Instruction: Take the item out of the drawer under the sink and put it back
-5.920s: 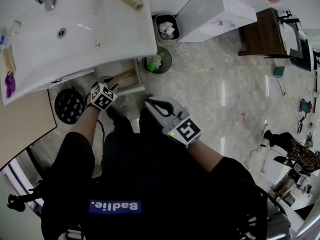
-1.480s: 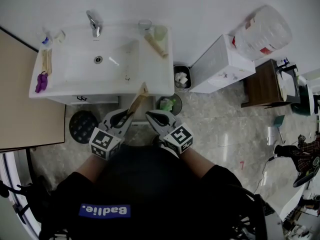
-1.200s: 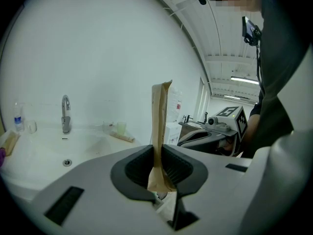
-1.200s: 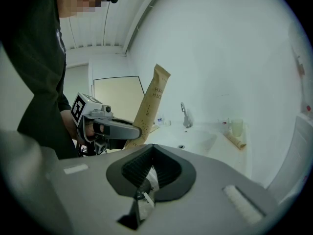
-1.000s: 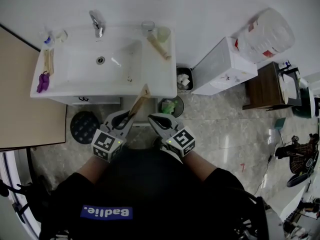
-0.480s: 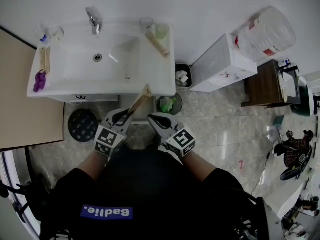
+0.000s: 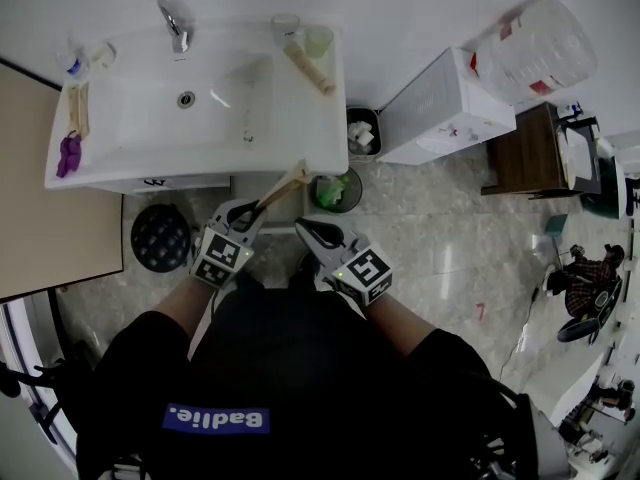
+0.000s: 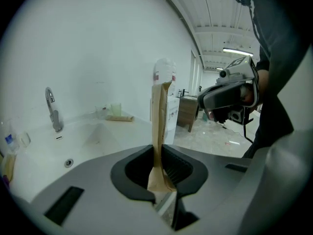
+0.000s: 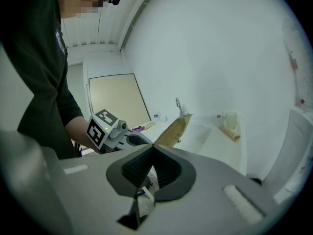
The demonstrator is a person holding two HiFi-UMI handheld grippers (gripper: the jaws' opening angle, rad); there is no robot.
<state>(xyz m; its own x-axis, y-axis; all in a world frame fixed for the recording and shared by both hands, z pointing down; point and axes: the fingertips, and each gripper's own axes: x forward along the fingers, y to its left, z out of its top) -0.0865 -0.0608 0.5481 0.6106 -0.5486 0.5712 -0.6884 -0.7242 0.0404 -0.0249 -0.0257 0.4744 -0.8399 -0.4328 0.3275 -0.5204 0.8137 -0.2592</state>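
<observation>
A long, flat brown paper pouch (image 7: 281, 190) stands up from my left gripper (image 7: 247, 211), which is shut on its lower end. In the left gripper view the pouch (image 8: 159, 121) rises from between the pads of the left gripper (image 8: 158, 166). Its tip sits just before the front edge of the white sink (image 7: 290, 138). My right gripper (image 7: 306, 230) hovers beside the left one with its jaws together and nothing between them; in its own view the right gripper (image 9: 150, 155) looks at the pouch (image 9: 173, 131). The drawer under the sink is hidden.
On the sink top lie a rolled tube (image 7: 308, 67), two cups (image 7: 318, 40), a faucet (image 7: 172, 20) and a purple item (image 7: 68, 155). On the floor stand a small bin with paper (image 7: 360, 133), a green-lined bin (image 7: 336, 190), a black round stool (image 7: 160, 238) and a white cabinet (image 7: 440, 93).
Several seconds ago the left gripper was low at the open drawer. Since then it holds the pouch up before the sink; over the last second both grippers only drifted slightly.
</observation>
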